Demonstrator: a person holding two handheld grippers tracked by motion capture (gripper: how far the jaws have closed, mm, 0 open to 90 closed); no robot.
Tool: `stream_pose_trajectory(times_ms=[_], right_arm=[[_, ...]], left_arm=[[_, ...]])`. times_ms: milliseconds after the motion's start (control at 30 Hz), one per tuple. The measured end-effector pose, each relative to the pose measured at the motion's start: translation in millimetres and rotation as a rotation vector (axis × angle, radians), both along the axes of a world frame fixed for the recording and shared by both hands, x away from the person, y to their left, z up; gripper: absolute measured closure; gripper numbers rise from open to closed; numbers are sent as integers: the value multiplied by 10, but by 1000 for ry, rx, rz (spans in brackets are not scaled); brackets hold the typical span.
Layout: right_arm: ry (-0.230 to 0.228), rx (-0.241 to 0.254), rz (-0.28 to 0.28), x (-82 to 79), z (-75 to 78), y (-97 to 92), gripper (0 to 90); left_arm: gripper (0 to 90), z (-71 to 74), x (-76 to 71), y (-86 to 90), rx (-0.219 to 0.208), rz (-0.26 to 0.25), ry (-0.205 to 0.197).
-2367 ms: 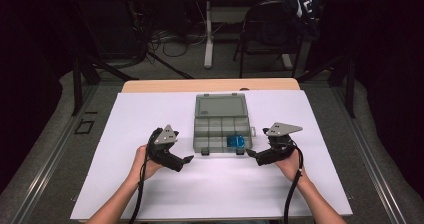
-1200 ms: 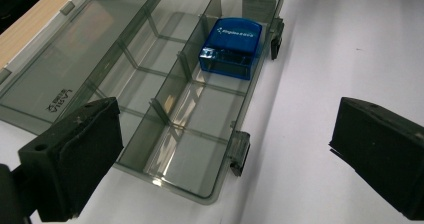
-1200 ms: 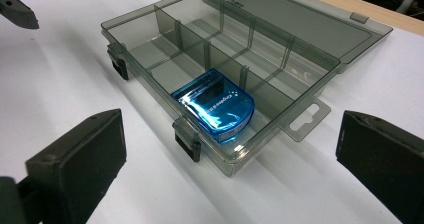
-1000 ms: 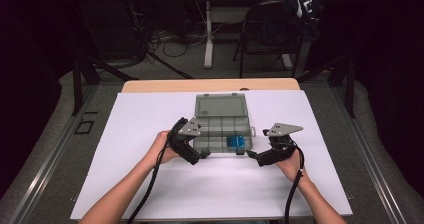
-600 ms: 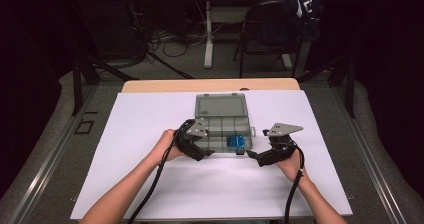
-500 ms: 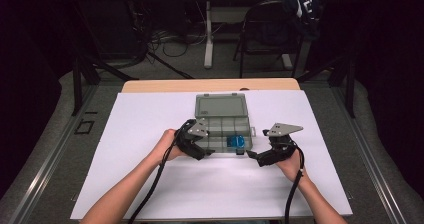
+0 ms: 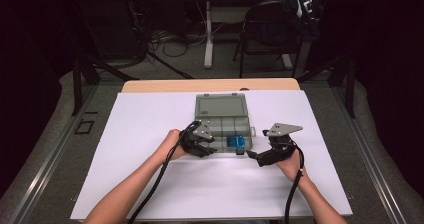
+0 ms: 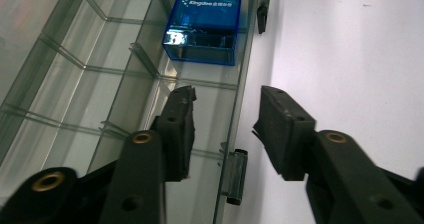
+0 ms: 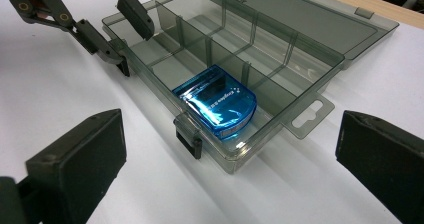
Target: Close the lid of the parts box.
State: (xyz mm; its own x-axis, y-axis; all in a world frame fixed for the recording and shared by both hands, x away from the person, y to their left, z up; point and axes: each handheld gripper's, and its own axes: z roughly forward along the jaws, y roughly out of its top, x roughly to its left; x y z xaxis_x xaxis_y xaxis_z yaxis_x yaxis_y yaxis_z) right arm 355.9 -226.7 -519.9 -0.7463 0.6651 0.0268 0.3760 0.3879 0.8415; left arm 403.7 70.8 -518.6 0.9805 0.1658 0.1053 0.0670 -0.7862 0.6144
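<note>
L gripper (image 8: 225, 114) has just been closing astride the box's (image 7: 220, 125) front wall, pads not yet pinching, prob. to steady it, w/ blue case (image 9: 216, 106) inside; R gripper (image 9: 230, 174) waits wide open nearby.

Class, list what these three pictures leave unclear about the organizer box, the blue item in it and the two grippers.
- Blue case: contents hidden by its tinted lid; label blurred in the right gripper view.
- Organizer box: far compartments cut off by the left gripper view's edges.
- Left gripper: jaws astride the front wall, just closing; pad contact unclear.
- Right gripper: too small in the high view.
</note>
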Motion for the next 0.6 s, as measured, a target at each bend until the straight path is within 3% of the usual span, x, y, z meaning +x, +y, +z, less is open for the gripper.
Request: stream_pose_trajectory(times_ms=[600], right_arm=[[5, -5, 1, 3, -8, 6, 0]], left_arm=[[750, -106, 24, -103, 56, -54, 0]])
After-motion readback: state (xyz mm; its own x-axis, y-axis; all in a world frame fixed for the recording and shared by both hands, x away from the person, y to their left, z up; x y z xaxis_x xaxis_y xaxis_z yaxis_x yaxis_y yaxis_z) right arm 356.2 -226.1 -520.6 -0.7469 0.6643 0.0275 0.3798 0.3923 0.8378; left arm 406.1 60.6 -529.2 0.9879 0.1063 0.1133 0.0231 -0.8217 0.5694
